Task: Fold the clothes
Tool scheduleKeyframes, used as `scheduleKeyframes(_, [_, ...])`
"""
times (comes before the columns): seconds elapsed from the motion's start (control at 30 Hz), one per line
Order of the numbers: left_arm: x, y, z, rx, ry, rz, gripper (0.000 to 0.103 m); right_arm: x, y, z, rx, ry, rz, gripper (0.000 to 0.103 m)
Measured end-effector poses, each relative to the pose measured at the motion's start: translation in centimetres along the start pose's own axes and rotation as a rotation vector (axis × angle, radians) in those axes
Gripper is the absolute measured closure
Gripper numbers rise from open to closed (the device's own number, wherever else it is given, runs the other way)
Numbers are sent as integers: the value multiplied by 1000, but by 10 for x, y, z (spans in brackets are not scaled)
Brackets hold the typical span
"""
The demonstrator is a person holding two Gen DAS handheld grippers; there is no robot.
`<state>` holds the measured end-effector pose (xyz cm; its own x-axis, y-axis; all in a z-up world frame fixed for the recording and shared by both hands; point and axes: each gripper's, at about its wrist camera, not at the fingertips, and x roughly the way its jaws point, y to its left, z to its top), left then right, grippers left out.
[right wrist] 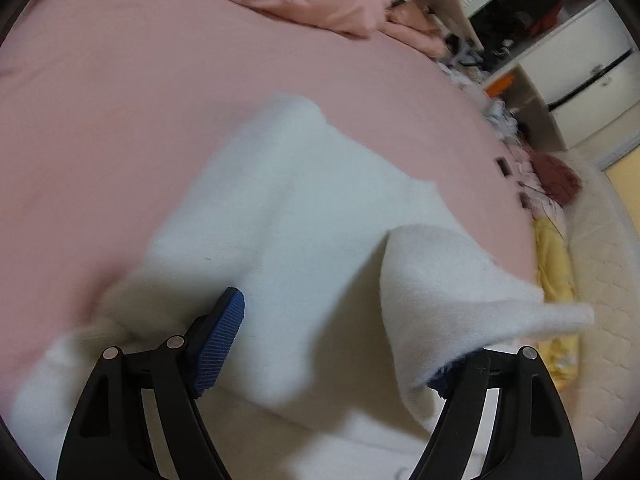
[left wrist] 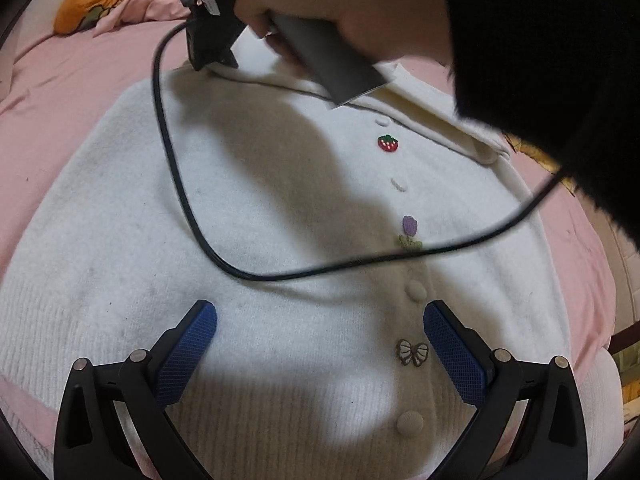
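We see the white cardigan (left wrist: 280, 200) spread on the pink bedsheet (left wrist: 80, 80), our left gripper (left wrist: 320, 344) gaping empty above it, our right gripper (right wrist: 344, 344) wide open with a fold draped over one finger.

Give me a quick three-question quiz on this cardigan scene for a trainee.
1. True or false: the left gripper is shut on the cardigan.
2. Which patch lies nearest the collar? A bow, B strawberry, C tulip.
3. What drapes over one pad of the right gripper?

Key: 1 false, its jaws stand open above the knit. 2 B. 3 a flap of white cloth, not pinched.
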<state>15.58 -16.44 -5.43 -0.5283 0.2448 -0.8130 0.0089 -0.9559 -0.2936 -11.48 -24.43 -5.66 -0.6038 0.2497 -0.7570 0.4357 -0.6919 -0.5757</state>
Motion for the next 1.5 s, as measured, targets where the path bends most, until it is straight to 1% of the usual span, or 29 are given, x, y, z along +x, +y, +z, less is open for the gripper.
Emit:
scheduleKeyframes(0.03, [1, -2, -1, 4, 1, 3, 0, 0, 9, -1, -103, 7, -40, 25])
scheduleKeyframes(0.07, [1, -3, -1, 7, 3, 5, 0, -2, 14, -2, -161, -13, -85, 25])
scheduleKeyframes(0.1, [2, -5, -2, 11, 5, 8, 0, -2, 14, -4, -172, -23, -91, 25])
scheduleKeyframes(0.17, [1, -8, -7, 16, 4, 12, 0, 3, 15, -8, -200, 9, -56, 25])
scheduleKeyframes(0.27, [-1, -11, -5, 24, 6, 19, 0, 1, 22, -10, -308, -6, -88, 25])
scheduleKeyframes(0.33, [0, -14, -5, 25, 6, 19, 0, -2, 17, -8, -277, -11, -66, 25])
scheduleKeyframes(0.43, [0, -9, -6, 19, 4, 14, 0, -8, 0, -8, -153, -50, 41, 25])
scheduleKeyframes(0.53, [1, -2, -2, 7, 2, 2, 0, -23, -20, -19, -16, -159, 207, 25])
scheduleKeyframes(0.63, [-2, 3, 1, -12, -3, -18, 0, -40, -58, -41, 181, -291, 520, 25])
scheduleKeyframes(0.7, [-4, 6, 2, -36, -6, -41, 0, -39, -89, -59, 329, -309, 655, 25])
scheduleKeyframes(0.77, [-10, 13, 6, -77, -15, -79, 0, -28, -127, -85, 507, -284, 695, 25])
scheduleKeyframes(0.8, [-14, 18, 10, -96, -23, -92, 0, -21, -145, -104, 602, -268, 693, 25])
scheduleKeyframes(0.83, [-19, 23, 18, -119, -33, -98, 0, -14, -163, -125, 693, -246, 659, 25])
scheduleKeyframes(0.87, [-27, 28, 26, -133, -54, -109, 0, 0, -184, -139, 763, -222, 612, 25])
scheduleKeyframes(0.9, [-37, 34, 40, -140, -102, -130, 0, 14, -204, -158, 828, -199, 552, 25])
scheduleKeyframes(0.97, [-45, 35, 73, -96, -174, -145, 0, 37, -229, -190, 886, -139, 492, 25])
scheduleKeyframes(1.03, [-40, 25, 118, 3, -225, -92, 0, 58, -244, -216, 875, -69, 404, 25])
scheduleKeyframes(1.07, [-37, 21, 138, 43, -253, -95, 0, 65, -248, -223, 865, -55, 369, 25])
scheduleKeyframes(1.1, [-34, 20, 159, 79, -249, -164, 0, 72, -255, -236, 854, -50, 351, 25])
scheduleKeyframes(1.13, [-19, 18, 185, 111, -152, -351, 0, 76, -258, -247, 847, -49, 359, 27])
scheduleKeyframes(1.17, [-4, 16, 205, 124, -44, -509, 0, 82, -261, -260, 847, -47, 366, 27])
scheduleKeyframes(1.2, [3, 16, 218, 122, -32, -541, 0, 82, -262, -267, 842, -59, 364, 29])
scheduleKeyframes(1.23, [8, 16, 235, 121, -91, -441, 0, 79, -263, -274, 826, -88, 362, 33])
scheduleKeyframes(1.27, [14, 14, 247, 116, -134, -337, 0, 76, -264, -279, 806, -100, 337, 34])
scheduleKeyframes(1.3, [26, 10, 262, 103, -151, -259, 0, 74, -262, -280, 794, -96, 295, 33])
scheduleKeyframes(1.33, [36, 8, 272, 81, -134, -249, 0, 70, -263, -285, 795, -83, 242, 33])
scheduleKeyframes(1.4, [61, -5, 282, 79, -90, -271, 0, 65, -267, -289, 832, -75, 215, 33])
scheduleKeyframes(1.47, [84, -16, 283, 132, -97, -140, 0, 57, -271, -287, 864, -128, 249, 32])
scheduleKeyframes(1.5, [97, -16, 280, 151, -96, -40, 0, 55, -273, -283, 864, -145, 270, 32])
